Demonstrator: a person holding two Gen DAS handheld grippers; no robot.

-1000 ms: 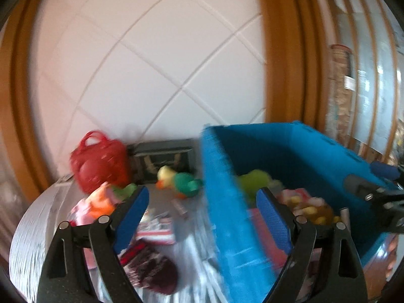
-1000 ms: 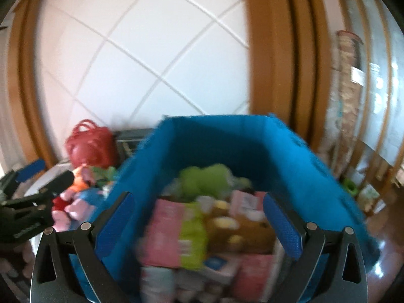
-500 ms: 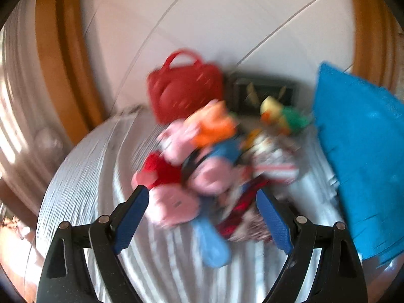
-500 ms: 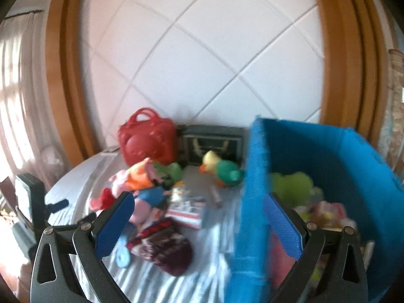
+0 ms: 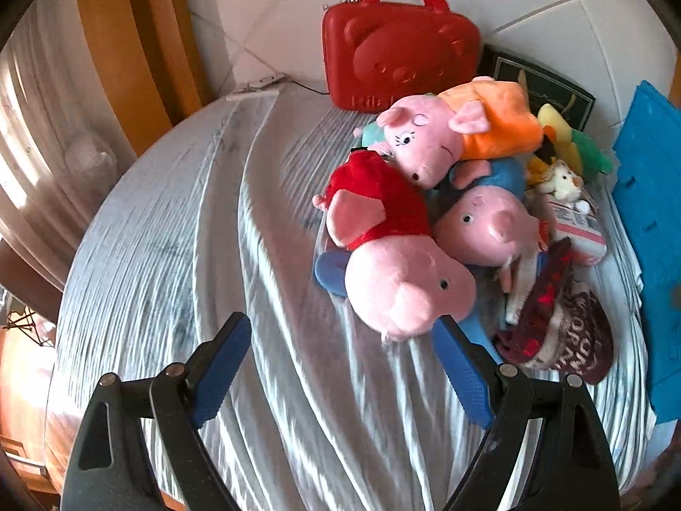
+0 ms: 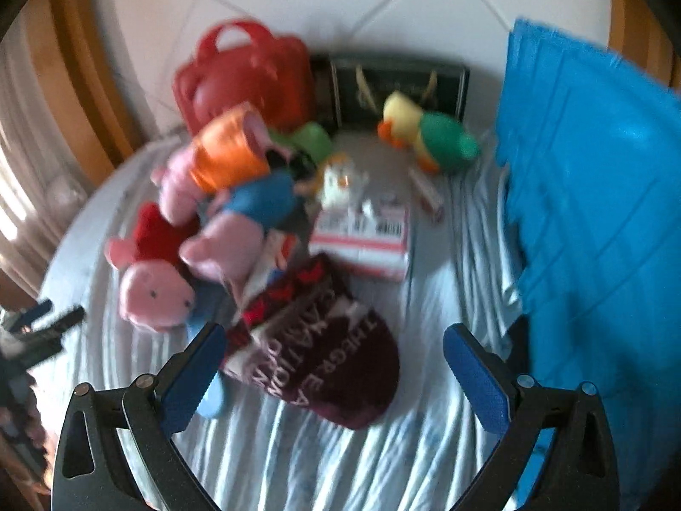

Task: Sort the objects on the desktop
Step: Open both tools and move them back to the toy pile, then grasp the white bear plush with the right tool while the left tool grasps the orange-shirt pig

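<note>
Front pig plush (image 5: 404,294) snout toward left claw (image 5: 340,366)

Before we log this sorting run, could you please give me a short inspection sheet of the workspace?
Surface: round table under a wrinkled striped cloth.
Job's things: three pig plushes piled together; duck plush; maroon knit hat; small carton; blue bin at the right.
Clutter: red bear case and dark box by the wall.
Grippers: left gripper and right gripper, jaws open, both empty.
Cables: thin black cord beside the case.
Surroundings: white tiled wall, wooden trim.
</note>
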